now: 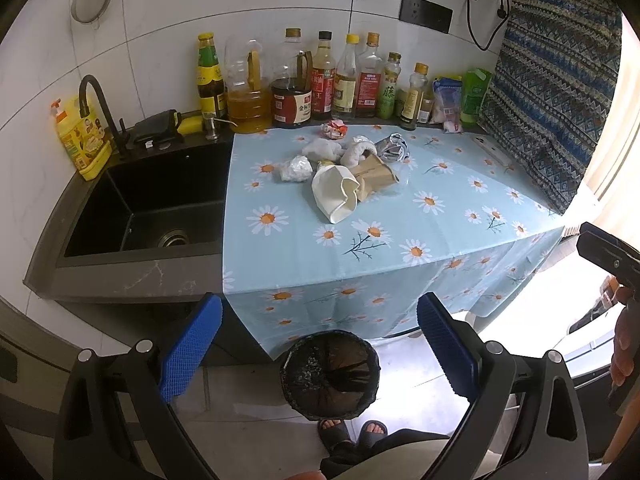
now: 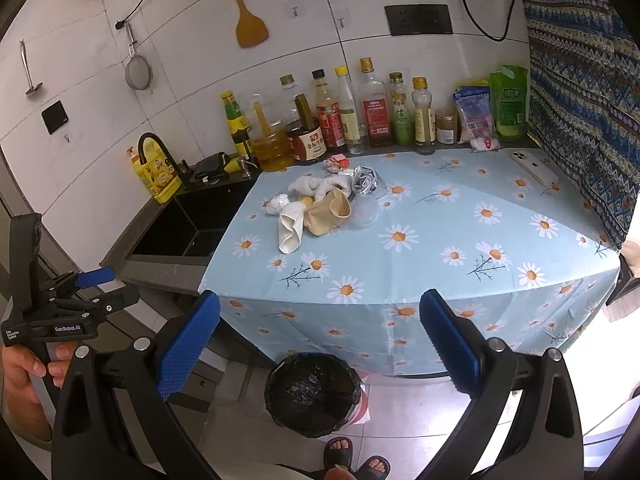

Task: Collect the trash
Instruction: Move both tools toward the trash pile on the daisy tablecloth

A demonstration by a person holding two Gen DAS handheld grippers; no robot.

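1. Two grippers held back from the counter, out over the floor; front half of the daisy tablecloth (image 2: 460, 240) is bare, its front edge hangs down over the cabinet.
2. Trash pile sits mid-cloth toward the back: crushed white paper cup (image 1: 335, 196), brown paper bag (image 1: 374, 178), foil ball (image 1: 296, 168), clear plastic lid (image 2: 365, 210), crumpled wrappers, all touching or just beside one another.
3. Bottle row (image 1: 320, 80) lines the back wall behind the pile; black sink (image 1: 152, 200) borders the cloth's left edge; white phone (image 2: 534, 166) lies near the right back corner.
4. Black-lined trash bin (image 1: 330, 376) stands on the floor below the cloth's front edge; sandalled feet just beside it.
5. Left gripper (image 1: 320, 344) level, pointed at the counter, jaws spread wide, nothing between them.
6. Right gripper (image 2: 320, 340) same pose, jaws wide apart, empty, touching nothing.
7. A hand (image 2: 24, 364) grips the left tool's handle.
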